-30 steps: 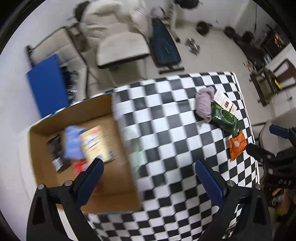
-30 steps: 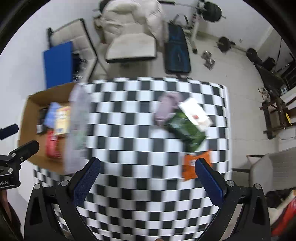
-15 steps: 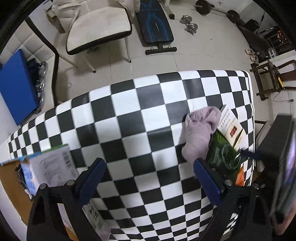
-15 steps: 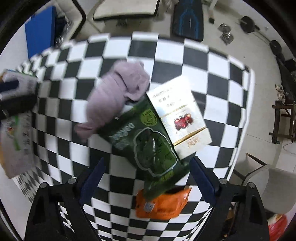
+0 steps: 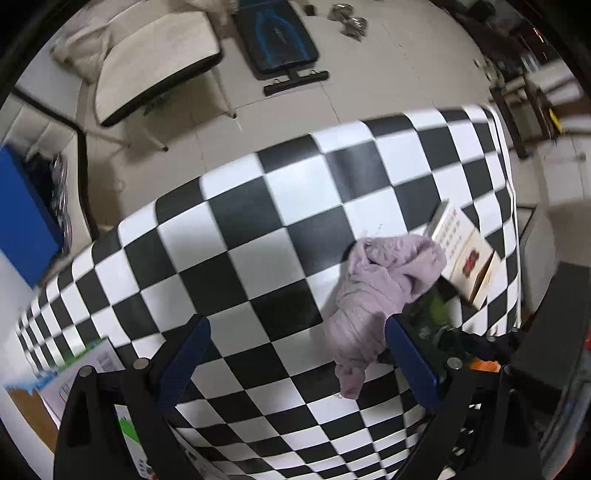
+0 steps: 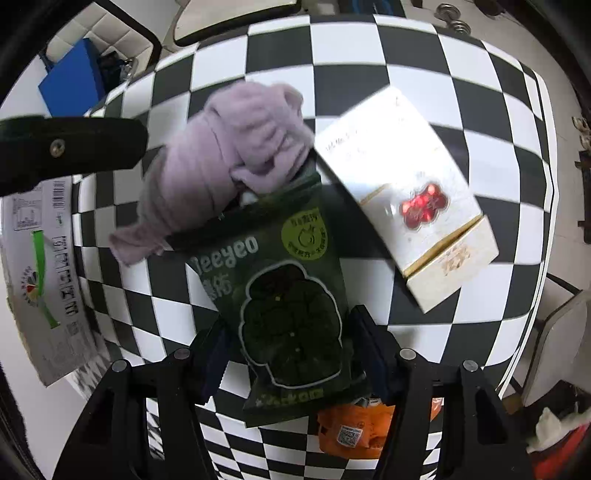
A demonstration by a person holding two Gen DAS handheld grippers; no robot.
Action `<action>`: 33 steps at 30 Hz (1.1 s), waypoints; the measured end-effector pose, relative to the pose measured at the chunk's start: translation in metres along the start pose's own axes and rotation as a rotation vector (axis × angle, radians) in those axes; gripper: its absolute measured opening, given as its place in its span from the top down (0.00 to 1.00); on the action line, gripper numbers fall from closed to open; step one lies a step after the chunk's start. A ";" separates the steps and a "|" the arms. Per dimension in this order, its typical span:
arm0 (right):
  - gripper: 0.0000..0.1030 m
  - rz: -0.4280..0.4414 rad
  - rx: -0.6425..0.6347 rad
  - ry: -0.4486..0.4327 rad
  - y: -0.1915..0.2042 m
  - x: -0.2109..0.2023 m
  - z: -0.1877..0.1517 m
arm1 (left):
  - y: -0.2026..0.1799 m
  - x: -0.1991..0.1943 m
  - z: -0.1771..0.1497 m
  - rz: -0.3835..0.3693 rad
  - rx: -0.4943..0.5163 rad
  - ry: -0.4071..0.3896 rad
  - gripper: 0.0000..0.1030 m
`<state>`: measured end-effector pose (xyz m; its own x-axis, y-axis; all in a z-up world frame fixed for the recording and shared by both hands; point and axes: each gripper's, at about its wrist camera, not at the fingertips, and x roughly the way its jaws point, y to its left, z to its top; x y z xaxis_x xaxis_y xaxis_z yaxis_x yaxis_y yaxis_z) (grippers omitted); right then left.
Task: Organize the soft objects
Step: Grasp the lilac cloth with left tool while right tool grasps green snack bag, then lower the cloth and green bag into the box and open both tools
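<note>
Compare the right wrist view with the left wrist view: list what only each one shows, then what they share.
Only the right wrist view: the right gripper, jaws just closing around the green pouch, its whole printed front, and the orange packet under it.

Only the left wrist view: the left gripper open over bare checkered table, plus the floor and the cushioned chair beyond.

Both: the lilac cloth, the white box and the checkered table.

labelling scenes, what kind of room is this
Probably a home room doubling as a gym: a weight bench and dumbbells lie on the tiled floor beside a padded chair.
</note>
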<state>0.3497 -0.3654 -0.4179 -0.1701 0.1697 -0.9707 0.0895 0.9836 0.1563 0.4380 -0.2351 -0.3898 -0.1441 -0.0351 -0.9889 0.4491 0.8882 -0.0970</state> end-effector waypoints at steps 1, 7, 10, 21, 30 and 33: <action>0.50 -0.006 0.014 0.000 0.000 0.000 -0.005 | -0.004 0.001 0.000 0.004 0.015 0.004 0.07; 0.55 0.023 0.154 -0.025 -0.034 -0.009 -0.034 | -0.033 0.020 0.008 0.028 0.087 0.036 0.07; 0.54 0.048 0.203 -0.013 -0.046 -0.002 -0.041 | -0.048 0.031 0.014 0.088 0.136 0.021 0.15; 0.63 -0.026 0.255 -0.052 -0.037 -0.004 -0.054 | -0.037 0.015 -0.024 0.086 0.054 -0.055 0.70; 0.64 0.095 0.221 -0.197 0.026 -0.078 -0.110 | 0.057 -0.099 -0.146 -0.044 -0.198 -0.296 0.70; 0.64 0.161 0.188 -0.233 0.073 -0.096 -0.130 | 0.100 -0.127 -0.196 -0.051 -0.265 -0.339 0.70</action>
<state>0.2450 -0.3016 -0.2894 0.0874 0.2824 -0.9553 0.2798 0.9134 0.2956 0.3284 -0.0526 -0.2518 0.1576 -0.1913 -0.9688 0.2010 0.9667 -0.1582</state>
